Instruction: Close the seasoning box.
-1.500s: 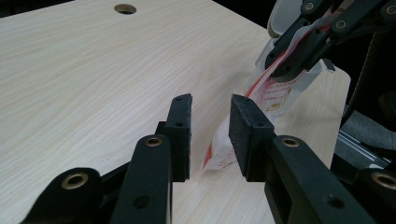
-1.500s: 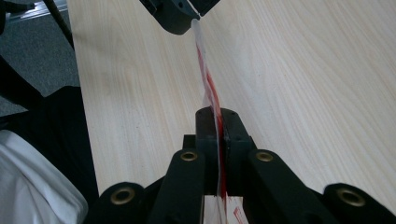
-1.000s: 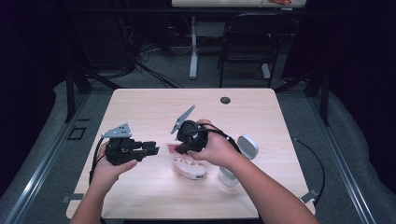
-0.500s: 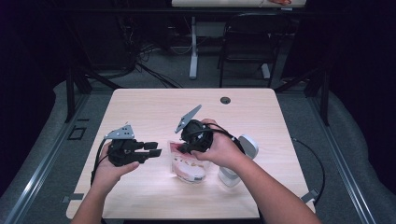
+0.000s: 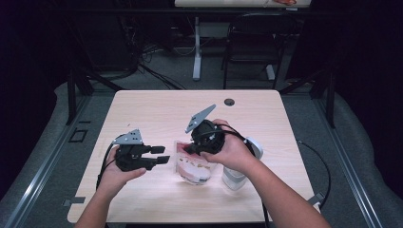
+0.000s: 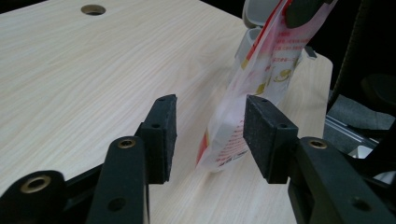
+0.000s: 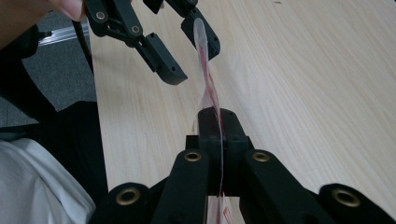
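- Right gripper (image 5: 190, 150), centre of the high view, is clamped on the top edge of a clear plastic bag (image 5: 194, 167) with red print; in the right gripper view we see the bag's edge (image 7: 212, 100) pinched flat between the two closed jaws at bottom centre.
- Left gripper (image 5: 162, 155), left of centre in the high view, has its jaws apart; they have just been opening.
- Left gripper view: the bag (image 6: 254, 88) hangs between the two black pads (image 6: 268, 135), lower corner on or just above the table (image 6: 93, 84). We see a clear gap to the left pad; the right pad sits close to the plastic, and we can't tell if it touches.
- Right gripper view: left gripper (image 7: 187, 44) shows at the top of the frame, jaws spread, with the bag's far edge running up between them.
- Bag position: centre of the table in the high view, between the two grippers, held upright from its top.
- White container (image 5: 240, 164) stands on the table just right of the bag, partly behind our right hand (image 5: 233, 152); in the left gripper view it sits behind the bag, upper right.
- Table has a round cable hole (image 5: 229, 102) near its far edge, well away from the bag.
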A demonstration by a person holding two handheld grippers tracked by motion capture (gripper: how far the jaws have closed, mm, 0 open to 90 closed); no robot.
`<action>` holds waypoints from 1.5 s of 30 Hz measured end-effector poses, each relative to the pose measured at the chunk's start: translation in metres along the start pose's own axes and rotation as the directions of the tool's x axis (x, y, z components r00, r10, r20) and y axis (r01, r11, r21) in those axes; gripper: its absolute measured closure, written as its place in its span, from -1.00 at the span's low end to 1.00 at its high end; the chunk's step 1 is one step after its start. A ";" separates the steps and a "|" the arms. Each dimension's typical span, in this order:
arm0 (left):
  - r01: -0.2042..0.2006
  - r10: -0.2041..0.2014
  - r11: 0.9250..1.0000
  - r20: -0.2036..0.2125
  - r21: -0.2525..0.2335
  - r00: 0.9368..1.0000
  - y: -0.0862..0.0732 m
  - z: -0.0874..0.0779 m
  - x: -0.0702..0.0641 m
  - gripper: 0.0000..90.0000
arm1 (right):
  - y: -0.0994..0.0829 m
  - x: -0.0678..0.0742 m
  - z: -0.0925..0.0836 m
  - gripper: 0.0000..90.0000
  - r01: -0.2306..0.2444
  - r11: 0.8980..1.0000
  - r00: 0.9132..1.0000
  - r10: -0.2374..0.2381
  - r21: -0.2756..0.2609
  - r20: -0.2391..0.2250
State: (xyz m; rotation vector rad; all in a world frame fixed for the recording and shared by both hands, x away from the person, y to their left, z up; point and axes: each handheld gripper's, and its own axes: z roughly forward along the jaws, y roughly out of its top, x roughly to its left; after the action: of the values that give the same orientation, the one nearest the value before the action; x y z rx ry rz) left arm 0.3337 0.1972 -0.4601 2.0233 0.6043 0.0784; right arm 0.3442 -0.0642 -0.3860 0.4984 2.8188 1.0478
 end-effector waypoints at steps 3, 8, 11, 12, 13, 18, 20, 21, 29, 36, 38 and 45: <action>-0.009 0.009 1.000 0.016 0.000 1.000 -0.001 0.003 0.000 0.15 | 0.000 0.000 -0.002 1.00 0.001 1.000 1.000 -0.001 -0.005 -0.001; -0.025 0.024 1.000 0.038 0.007 0.999 -0.002 0.009 -0.001 0.08 | 0.000 0.000 -0.007 1.00 0.010 1.000 1.000 -0.010 -0.014 -0.003; -0.034 0.033 0.999 0.050 0.009 0.998 -0.002 0.013 -0.004 0.07 | 0.002 0.002 -0.011 1.00 0.020 1.000 1.000 -0.020 -0.015 0.000; -0.038 0.037 0.999 0.054 0.010 0.998 -0.002 0.013 -0.005 0.05 | 0.003 0.002 -0.013 1.00 0.025 0.999 1.000 -0.025 -0.019 -0.001; -0.040 0.039 0.999 0.066 0.008 0.997 -0.002 0.015 -0.005 0.05 | 0.004 0.003 -0.013 1.00 0.027 0.999 1.000 -0.027 -0.021 0.001; -0.028 0.028 1.000 0.103 -0.002 0.994 -0.004 0.021 -0.006 0.02 | 0.010 0.006 -0.019 1.00 0.039 0.999 0.999 -0.039 -0.031 -0.003; -0.036 0.034 0.999 0.098 0.011 0.995 -0.005 0.024 -0.007 0.02 | 0.012 0.006 -0.021 1.00 0.043 0.999 0.999 -0.043 -0.028 -0.005; -0.040 0.039 0.999 0.102 0.012 0.994 -0.006 0.026 -0.007 0.02 | 0.012 0.006 -0.021 1.00 0.043 0.999 0.999 -0.043 -0.028 -0.005; -0.058 0.053 0.998 0.128 0.033 0.990 -0.009 0.038 -0.010 -0.02 | 0.017 0.009 -0.025 1.00 0.062 0.998 0.998 -0.063 -0.031 -0.015; -0.058 0.053 0.998 0.147 0.033 0.988 -0.014 0.047 -0.010 -0.07 | 0.018 0.009 -0.027 1.00 0.059 0.997 0.998 -0.060 -0.045 -0.021; -0.060 0.054 0.997 0.144 0.043 0.988 -0.015 0.050 -0.011 -0.07 | 0.018 0.009 -0.029 1.00 0.065 0.997 0.998 -0.066 -0.039 -0.021; -0.068 0.059 0.996 0.154 0.052 0.986 -0.019 0.058 -0.012 -0.12 | 0.019 0.010 -0.029 1.00 0.067 0.997 0.997 -0.068 -0.042 -0.021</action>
State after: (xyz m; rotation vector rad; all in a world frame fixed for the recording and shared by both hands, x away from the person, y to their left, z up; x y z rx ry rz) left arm 0.3336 0.1525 -0.5035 2.0818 0.4499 -0.0562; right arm 0.3341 -0.0657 -0.3515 0.3875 2.8049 1.1034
